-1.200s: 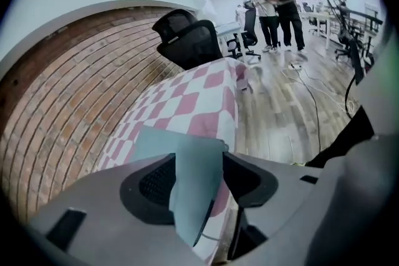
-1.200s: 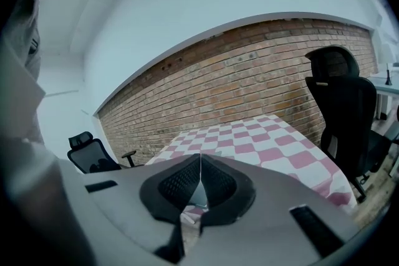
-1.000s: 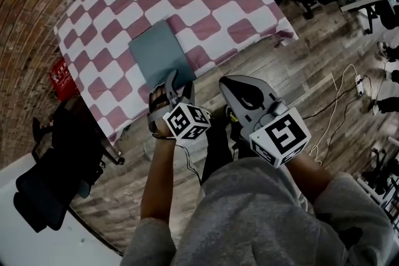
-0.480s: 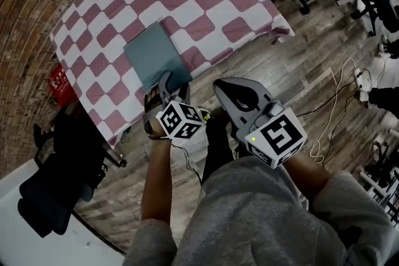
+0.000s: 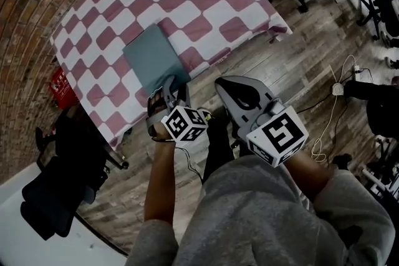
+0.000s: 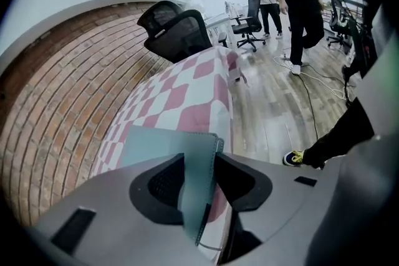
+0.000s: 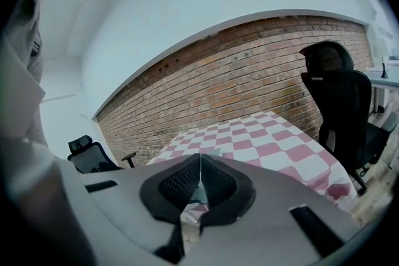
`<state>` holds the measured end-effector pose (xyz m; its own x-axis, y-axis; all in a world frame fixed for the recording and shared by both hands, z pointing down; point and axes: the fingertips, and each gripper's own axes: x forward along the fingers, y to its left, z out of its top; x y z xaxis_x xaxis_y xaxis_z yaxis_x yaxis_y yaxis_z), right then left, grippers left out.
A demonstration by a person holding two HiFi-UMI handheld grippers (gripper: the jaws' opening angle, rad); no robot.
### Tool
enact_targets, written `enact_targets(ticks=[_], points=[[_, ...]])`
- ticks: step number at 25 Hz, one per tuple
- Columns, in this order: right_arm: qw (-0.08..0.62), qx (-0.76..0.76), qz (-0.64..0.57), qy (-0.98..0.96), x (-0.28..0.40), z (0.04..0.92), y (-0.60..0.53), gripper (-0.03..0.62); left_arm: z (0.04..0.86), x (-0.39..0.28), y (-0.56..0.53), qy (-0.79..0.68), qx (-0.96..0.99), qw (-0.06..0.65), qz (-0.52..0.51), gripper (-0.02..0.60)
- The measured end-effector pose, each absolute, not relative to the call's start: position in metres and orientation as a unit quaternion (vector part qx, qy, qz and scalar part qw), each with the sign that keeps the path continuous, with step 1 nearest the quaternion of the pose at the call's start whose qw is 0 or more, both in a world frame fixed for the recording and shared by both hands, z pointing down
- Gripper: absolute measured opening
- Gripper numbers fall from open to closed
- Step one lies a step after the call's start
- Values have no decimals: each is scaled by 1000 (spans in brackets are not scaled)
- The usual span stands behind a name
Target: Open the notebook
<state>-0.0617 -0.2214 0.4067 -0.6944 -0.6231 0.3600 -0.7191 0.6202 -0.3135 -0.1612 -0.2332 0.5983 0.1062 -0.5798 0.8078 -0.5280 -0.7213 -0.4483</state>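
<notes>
Notebook (image 5: 151,58) cover edge pinched by left tongs (image 5: 173,85), jaws just closing

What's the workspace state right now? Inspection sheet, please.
surface: table under a red-and-white checkered cloth.
job's things: thin grey-green notebook lies flat near the table's near edge, with its cover edge raised between the left jaws.
clutter: nothing seen on the cloth.
grippers: left gripper jaws have just been closing, pads on the notebook cover; right gripper shut, empty, off the table.
cables: white power strip with its cable on the wooden floor.
surroundings: brick wall, black office chair, small red object on the floor.
</notes>
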Motion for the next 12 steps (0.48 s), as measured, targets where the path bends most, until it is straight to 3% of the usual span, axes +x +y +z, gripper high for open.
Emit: enact_targets(ticks=[6,12], points=[[114,373,221,-894,-63,408,-215,25,602,-157,-230,364,-754,0,-546,110],[115,374,218,-894,-64,407,-212,25,579,-159,-233,414,-777,-18,-474,35]])
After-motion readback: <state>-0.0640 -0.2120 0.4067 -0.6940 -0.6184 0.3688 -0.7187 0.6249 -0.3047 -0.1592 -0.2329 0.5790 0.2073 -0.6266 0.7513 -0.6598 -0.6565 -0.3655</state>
